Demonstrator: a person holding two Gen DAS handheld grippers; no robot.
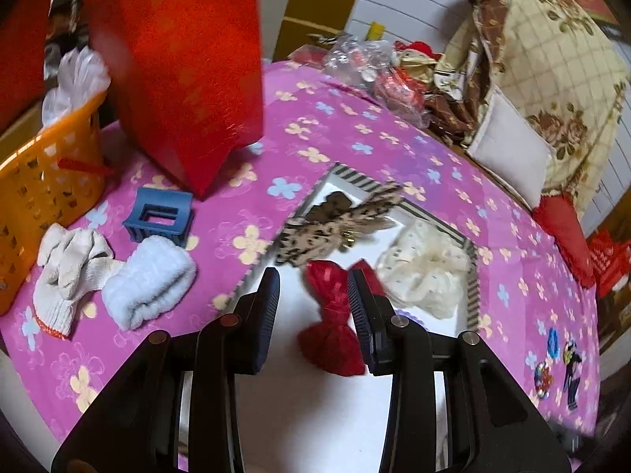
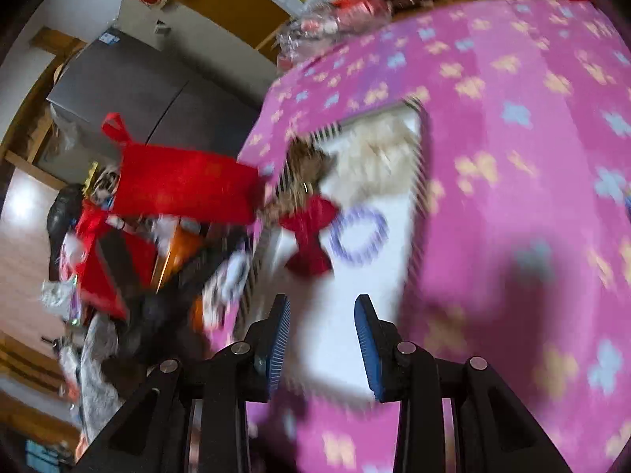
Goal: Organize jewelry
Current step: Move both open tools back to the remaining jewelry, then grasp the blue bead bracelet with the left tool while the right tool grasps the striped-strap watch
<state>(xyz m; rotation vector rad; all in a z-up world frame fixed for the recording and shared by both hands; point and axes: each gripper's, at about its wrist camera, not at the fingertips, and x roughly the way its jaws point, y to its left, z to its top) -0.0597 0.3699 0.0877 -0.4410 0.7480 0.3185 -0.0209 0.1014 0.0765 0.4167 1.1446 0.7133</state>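
A white tray with a striped rim (image 1: 357, 176) lies on the pink flowered cloth. In it lie a red bow (image 1: 335, 323), a leopard-print bow (image 1: 315, 232) and a cream scrunchie (image 1: 428, 268). My left gripper (image 1: 314, 307) is open and empty just above the tray, with the red bow between and beyond its fingers. The right wrist view is blurred: it shows the tray (image 2: 394, 236), the red bow (image 2: 309, 236), a purple scrunchie (image 2: 359, 236) and the cream scrunchie (image 2: 374, 153). My right gripper (image 2: 321, 339) is open and empty over the tray's near end.
A blue claw clip (image 1: 159, 216), a white glove (image 1: 67, 272) and a pale blue scrunchie (image 1: 148, 283) lie left of the tray. An orange basket (image 1: 43, 193) and a red gift bag (image 1: 181, 71) stand behind. Small hair ties (image 1: 552, 358) lie at right. Clutter fills the back.
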